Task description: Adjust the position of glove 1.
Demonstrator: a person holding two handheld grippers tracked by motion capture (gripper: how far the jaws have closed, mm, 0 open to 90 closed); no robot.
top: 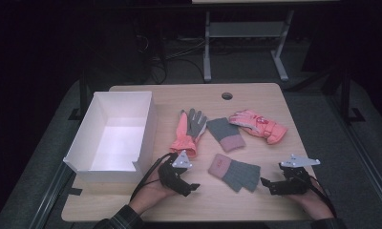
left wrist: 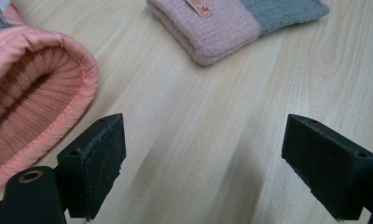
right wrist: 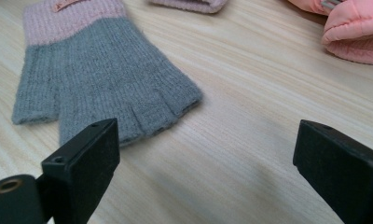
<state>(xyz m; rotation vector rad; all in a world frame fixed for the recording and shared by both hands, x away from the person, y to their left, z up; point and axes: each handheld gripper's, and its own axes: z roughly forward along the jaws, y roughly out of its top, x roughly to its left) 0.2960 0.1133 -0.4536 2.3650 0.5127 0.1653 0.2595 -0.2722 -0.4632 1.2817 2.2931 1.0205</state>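
The left gripper (top: pixel 195 187) is wide open w/ nothing between its jaws, just bare wood of the table (left wrist: pixel 194 154). In the left gripper view, the fat pink cuff of the pink and grey glove (left wrist: pixel 33 100) sits just past the left fingertip (left wrist: pixel 98 161), near it but not touching. The pink cuff of the near knit mitten (top: pixel 234 172) lies farther ahead, well apart from both tips.

The right gripper (top: pixel 265 182) is wide open too, holding nothing. In the right gripper view, the grey finger ends of that near knit mitten (right wrist: pixel 105 88) lie right beside the left fingertip (right wrist: pixel 89 165); can't tell if they touch. The puffy pink ski glove (right wrist: pixel 357 35) is far off, past the right tip.

In the high view both grippers lie low on the table, tips facing each other, w/ the mitten between them. A 2nd knit mitten (top: pixel 225 134) and a white box (top: pixel 115 136) sit farther away.
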